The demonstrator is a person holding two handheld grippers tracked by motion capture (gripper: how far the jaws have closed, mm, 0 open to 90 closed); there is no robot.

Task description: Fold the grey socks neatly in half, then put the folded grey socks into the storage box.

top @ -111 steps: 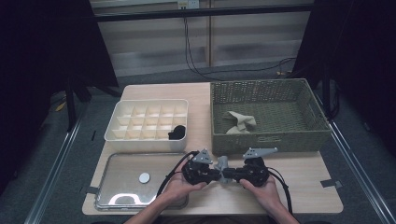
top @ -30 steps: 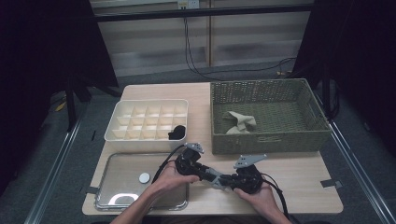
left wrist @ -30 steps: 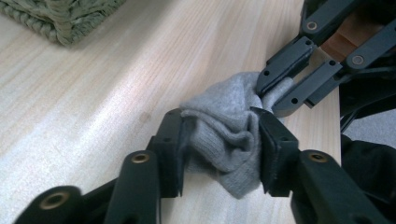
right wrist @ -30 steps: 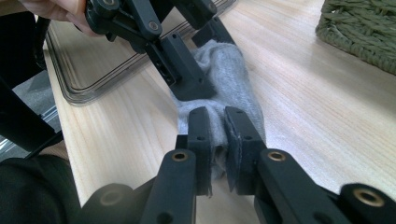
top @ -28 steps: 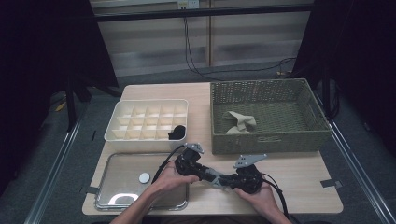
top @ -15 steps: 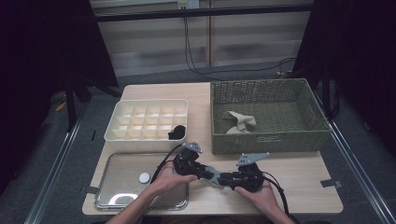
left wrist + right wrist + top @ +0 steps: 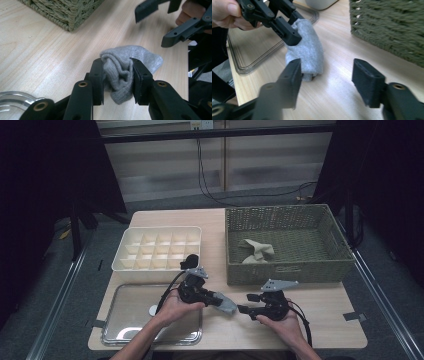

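The room is dark at the sides, with black drapes, a grey floor and a pale panelled wall behind, down which cables hang. In the middle stands one light wooden counter (image 7: 220,227). On it, at the right, sits one olive wicker basket (image 7: 287,270) with a beige cloth (image 7: 257,250) inside; a small label on its front wall is too small to read. At the left is one cream divider box (image 7: 157,247) of many small compartments, something black in its near right corner. Nearer the person lies one clear tray (image 7: 130,297). One grey sock (image 7: 125,67) lies bunched on the counter between the two hands, just beside the tray. The left claw (image 7: 117,78) is clenched on the sock. The right claw (image 7: 325,75) has just been opening and stands released, the sock just beyond its jaws.
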